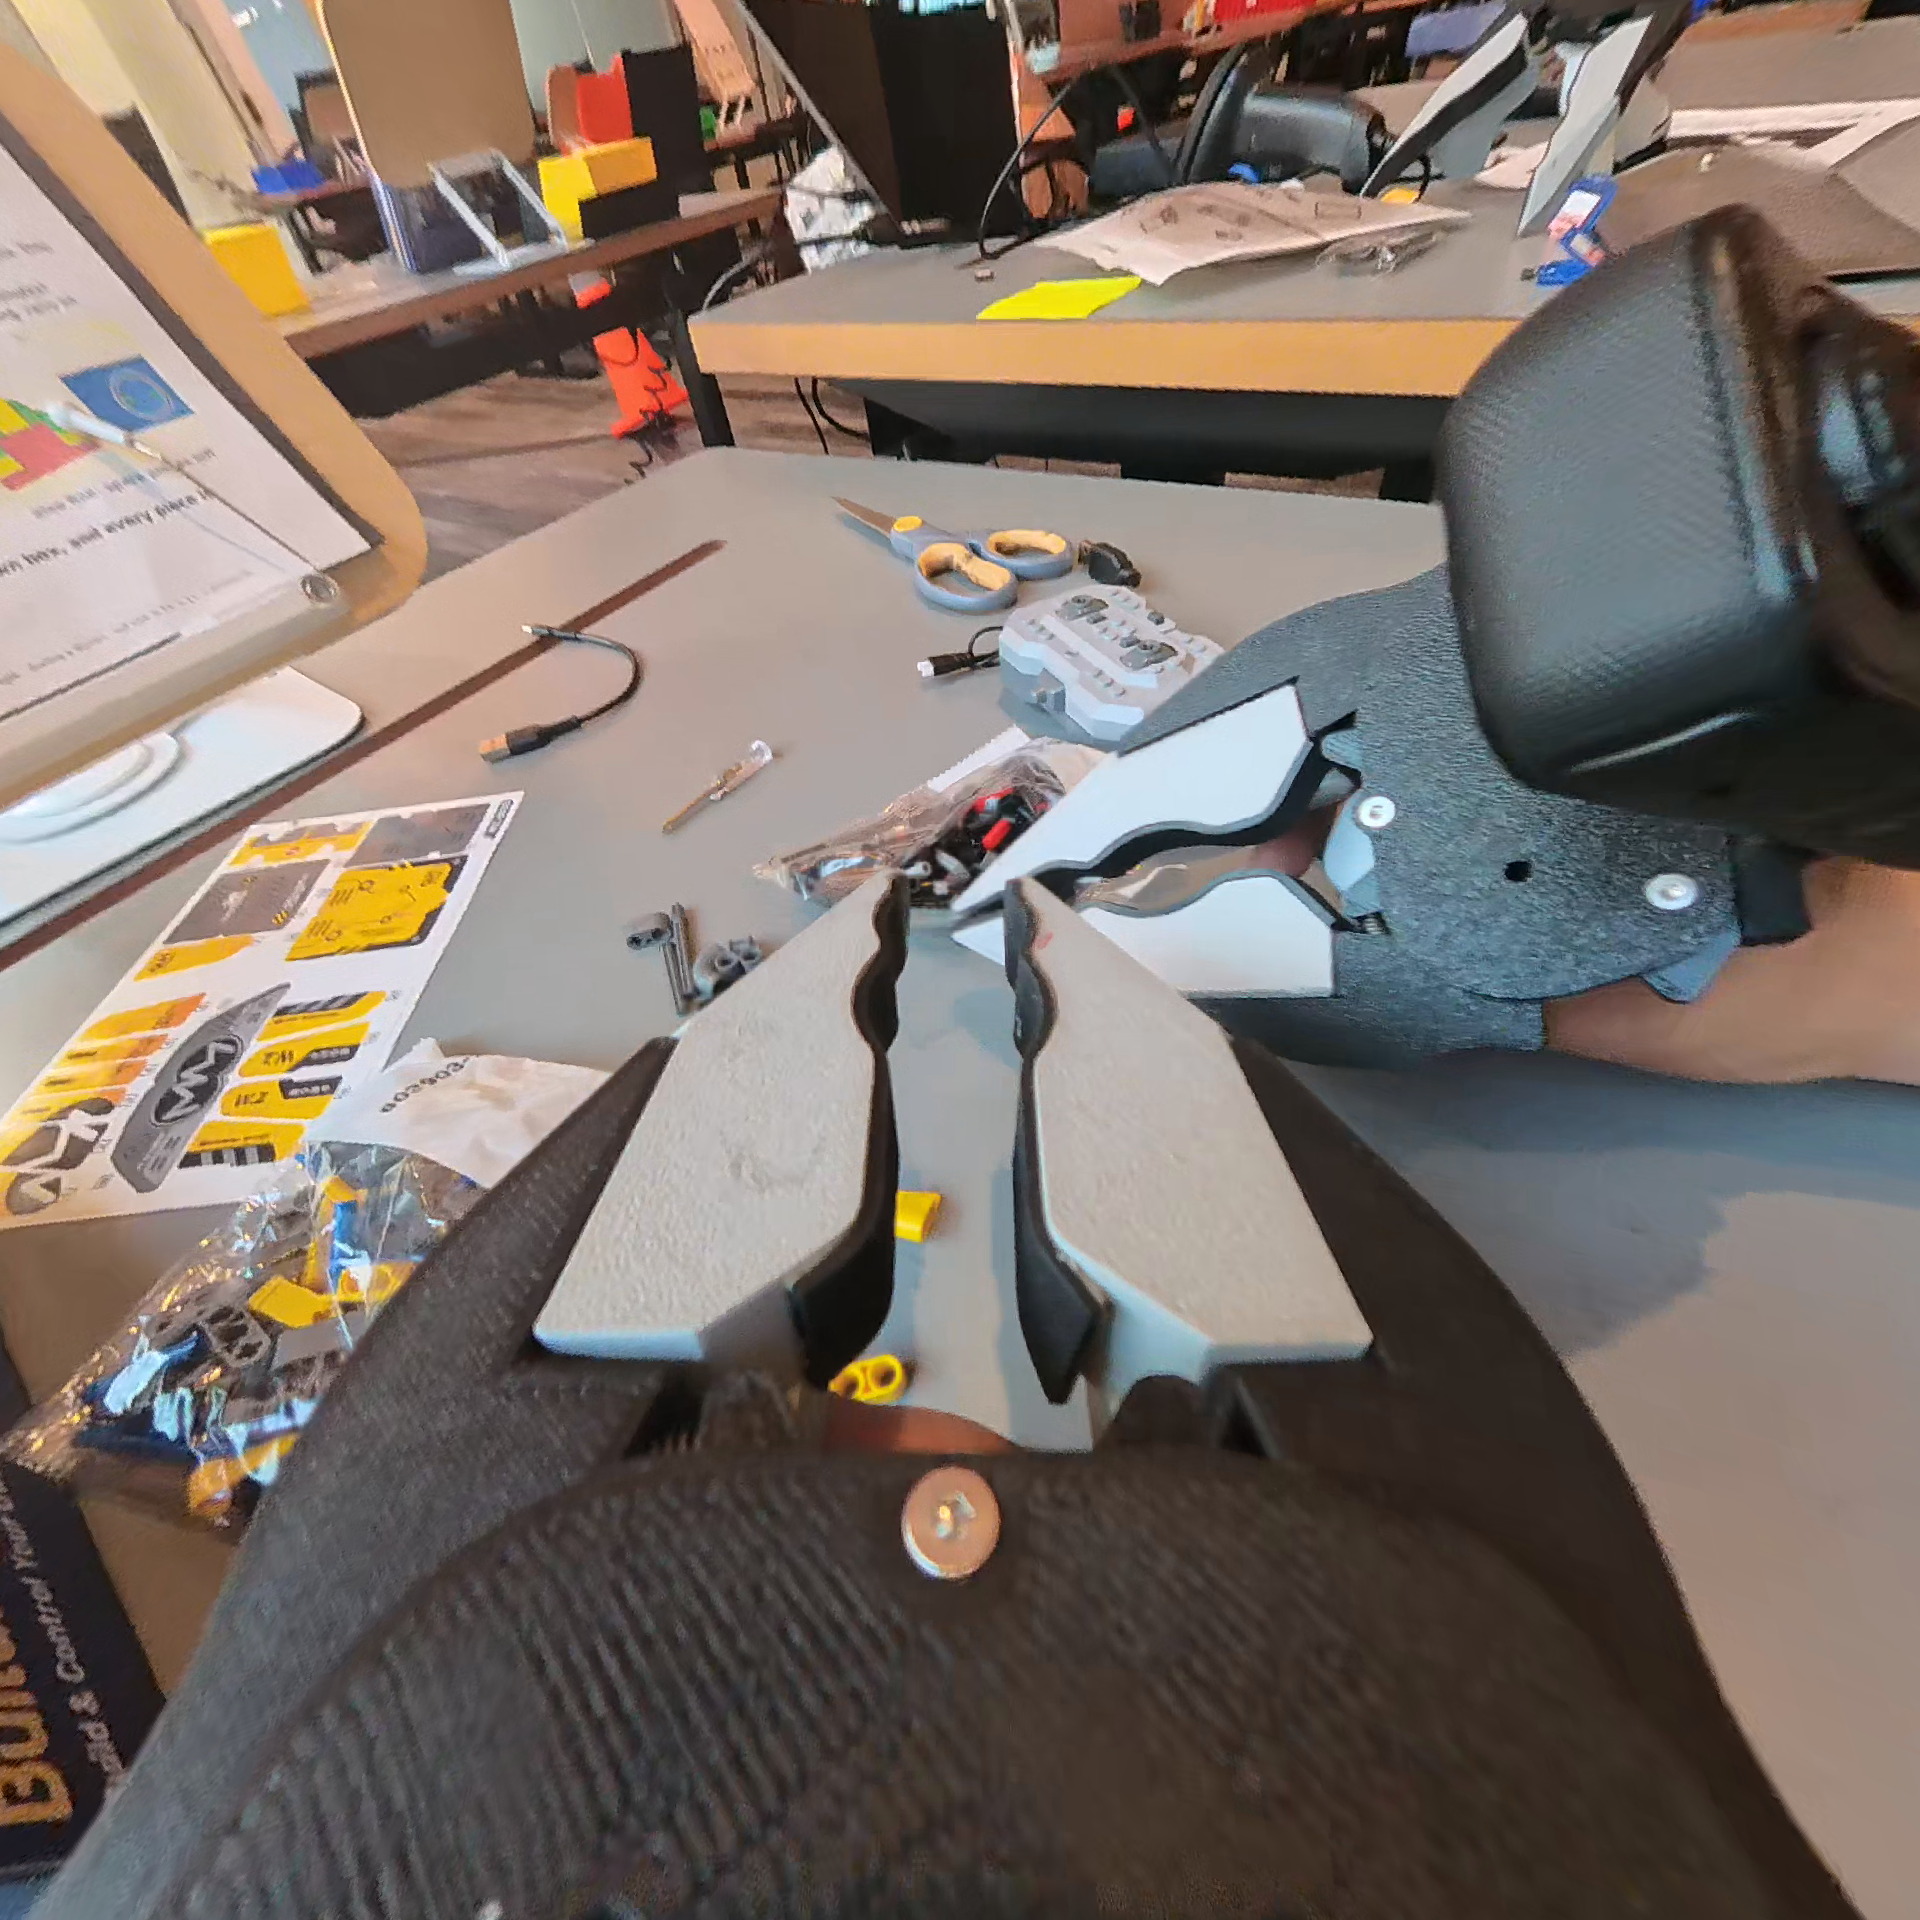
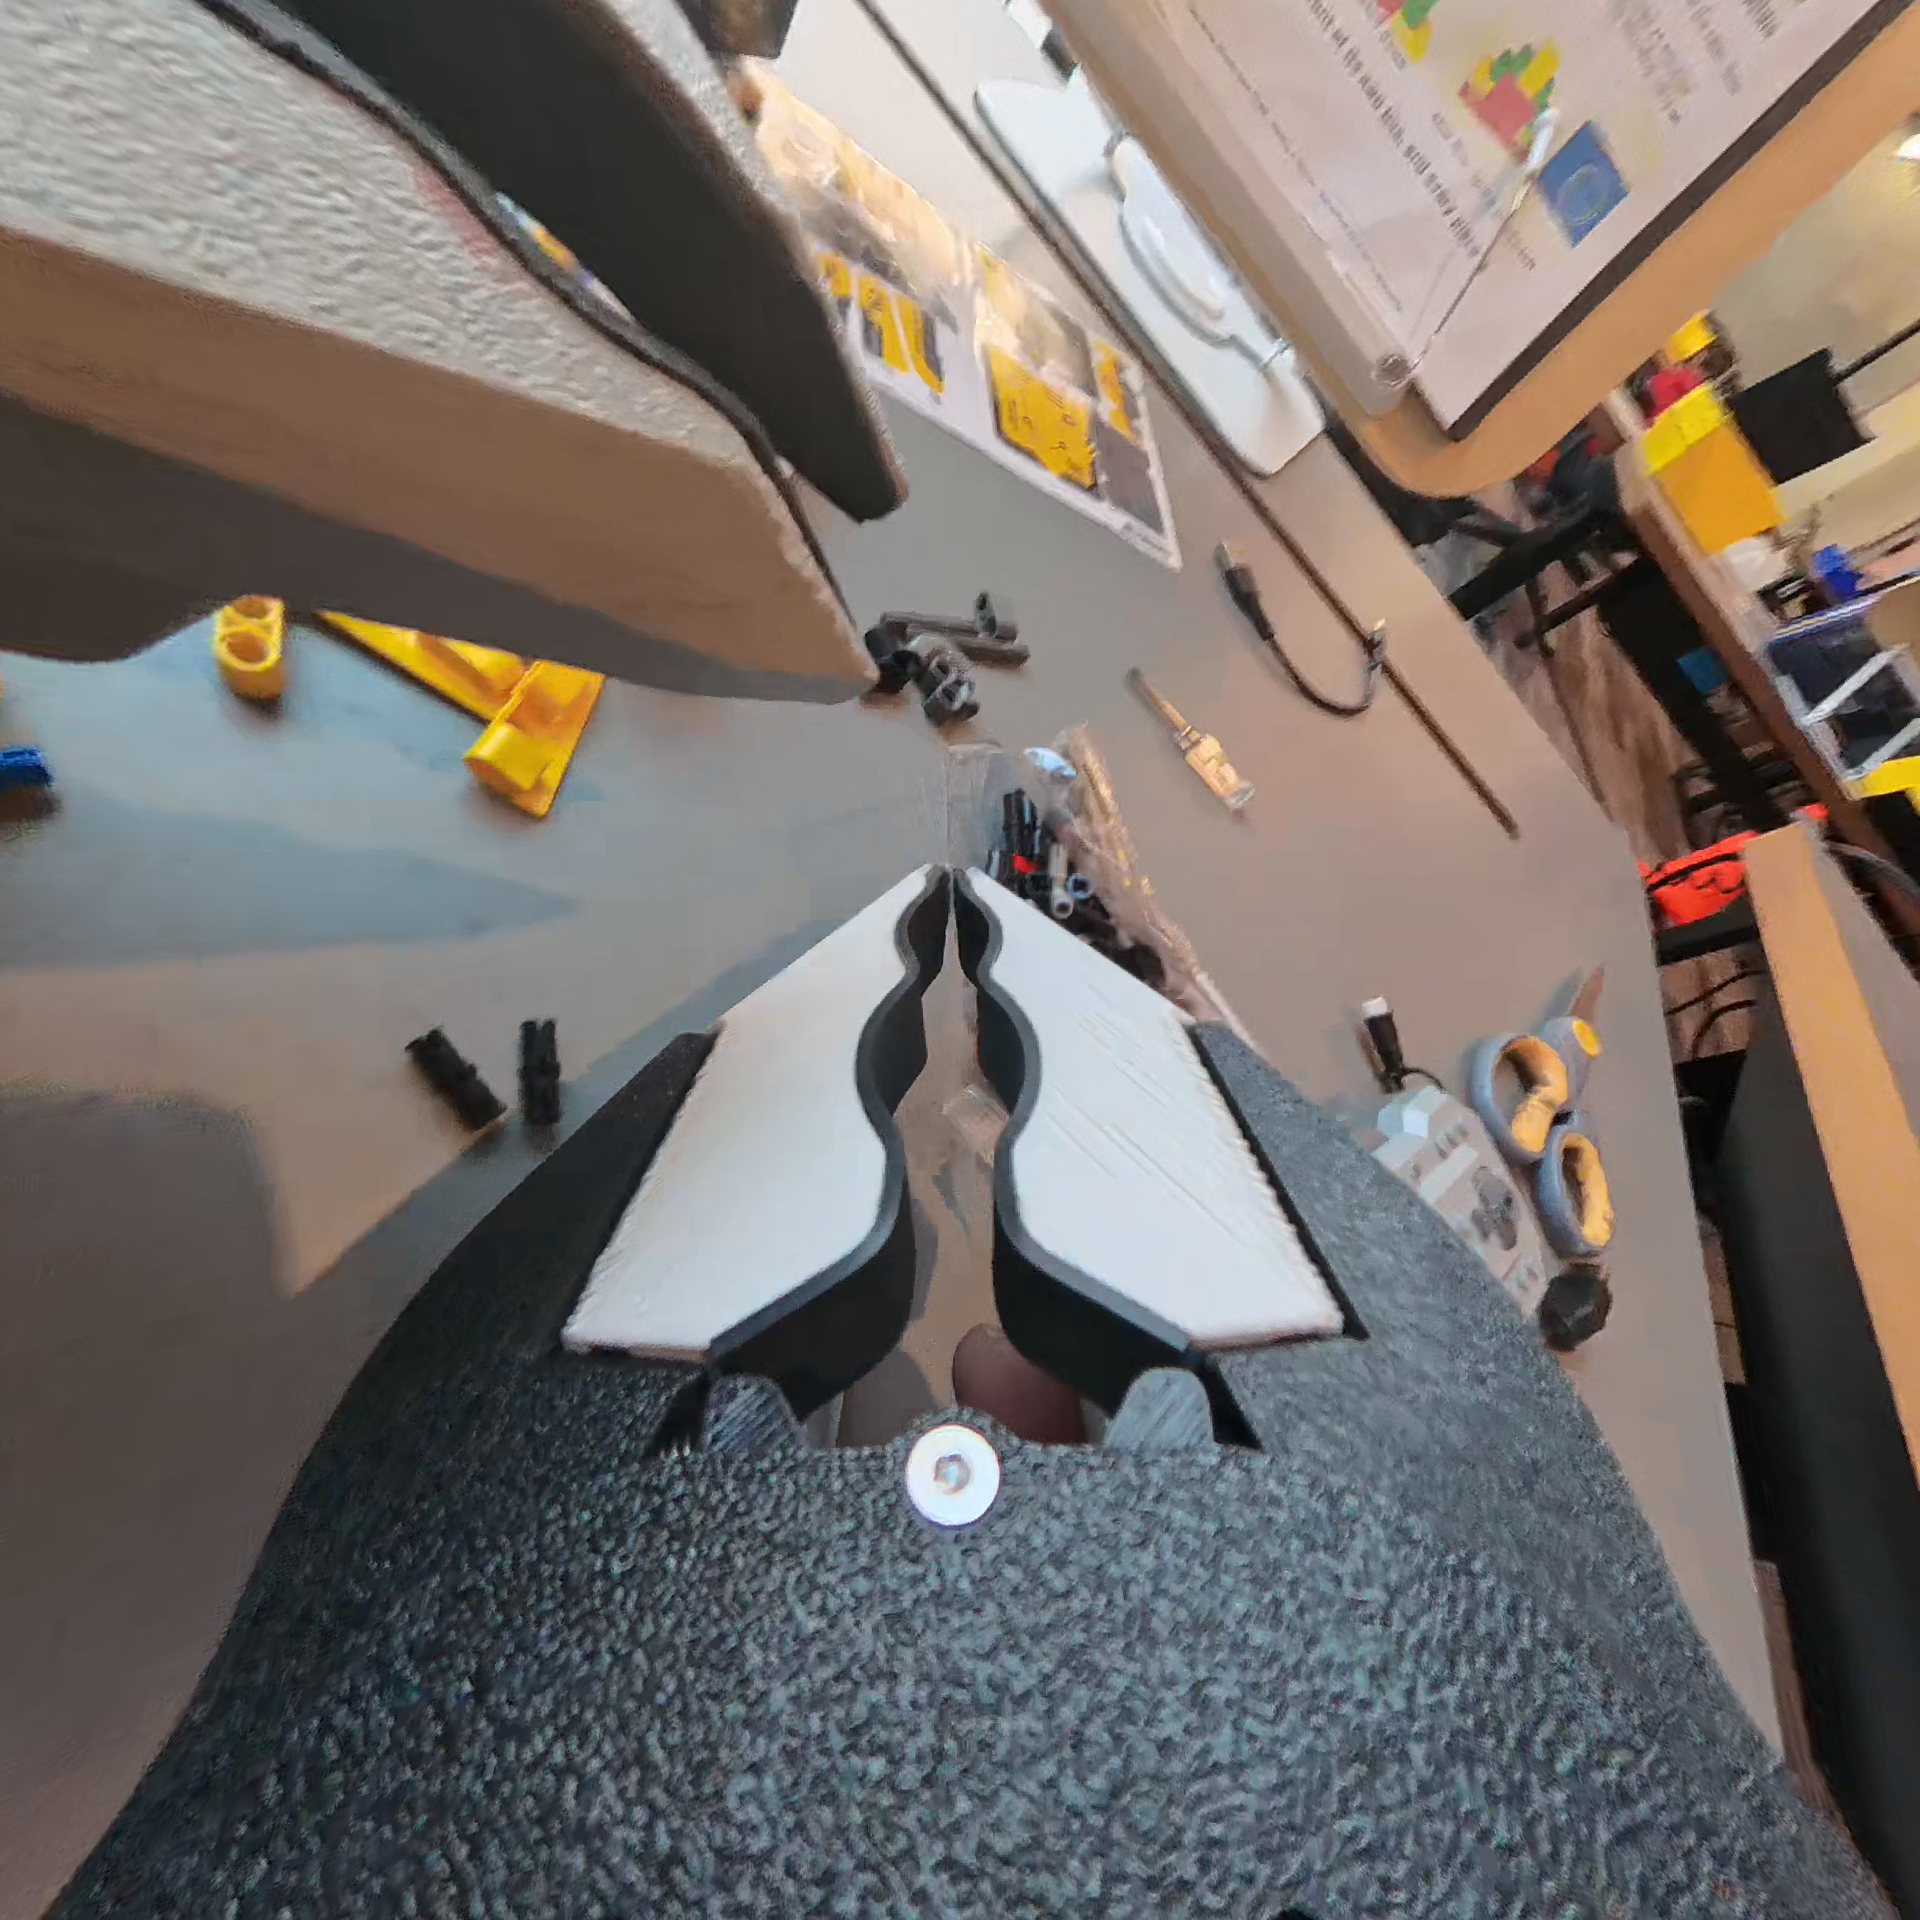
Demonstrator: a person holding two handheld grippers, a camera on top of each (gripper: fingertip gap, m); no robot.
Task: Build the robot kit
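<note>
A clear plastic bag (image 1: 914, 831) of small black and red parts lies on the grey table (image 1: 1558, 1195). In the right wrist view my right gripper (image 2: 951, 878) is shut, its fingertips pinching the bag's (image 2: 1081, 883) clear edge, and plastic shows between the pads. The left wrist view shows the same: the right gripper (image 1: 966, 902) reaches in from the right with its tips closed on the bag. My left gripper (image 1: 954, 888) is open with nothing between its pads. It hovers right at the right gripper's tips and the bag. It also shows at the upper left of the right wrist view (image 2: 881, 587).
Scissors (image 1: 971, 561), a grey control block (image 1: 1101, 649), a short black cable (image 1: 582, 696), a sticker sheet (image 1: 249, 997), a bag of yellow and blue parts (image 1: 239, 1320) and dark grey parts (image 1: 691, 956) lie around. Yellow pieces (image 2: 520, 717) and black pins (image 2: 488, 1070) lie nearby. A sign board (image 1: 156, 436) stands at left. My right fingertips sit around 7 cm from my left ones. The grey control block (image 1: 1101, 649) sits 15 cm or so from the ends of my right fingers.
</note>
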